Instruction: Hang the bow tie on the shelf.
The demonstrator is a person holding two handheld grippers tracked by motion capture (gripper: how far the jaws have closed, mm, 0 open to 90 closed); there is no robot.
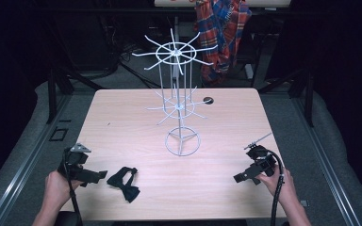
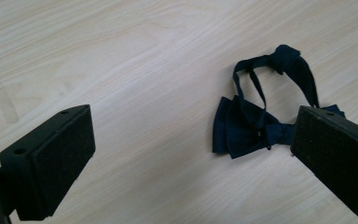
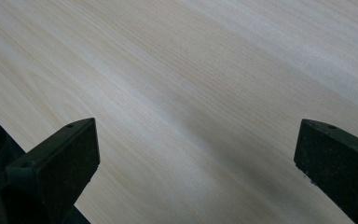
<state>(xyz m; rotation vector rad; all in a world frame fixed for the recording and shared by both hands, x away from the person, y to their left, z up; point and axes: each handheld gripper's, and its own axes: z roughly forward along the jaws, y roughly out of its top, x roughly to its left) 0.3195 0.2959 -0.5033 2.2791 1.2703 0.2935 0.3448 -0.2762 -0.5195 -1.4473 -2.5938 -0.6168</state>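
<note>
A dark navy bow tie (image 1: 124,181) with its neck strap lies flat on the pale wooden table (image 1: 132,117) near the front left. My left gripper (image 1: 97,176) hovers just left of it, open, jaws pointing toward it. In the left gripper view the bow tie (image 2: 251,128) lies ahead, right of centre, partly behind the right jaw, and the left gripper (image 2: 193,156) holds nothing. My right gripper (image 1: 242,177) sits at the front right, open and empty; in its own view the right gripper (image 3: 196,163) looks at bare wood. A white wire display stand (image 1: 180,101) with radial hooks rises at the table's middle.
The stand's ring base (image 1: 182,141) rests between the two grippers, farther back. A small dark hole (image 1: 208,100) marks the tabletop behind the stand. A plaid cloth (image 1: 222,33) hangs beyond the far edge. Dark frame legs flank the table.
</note>
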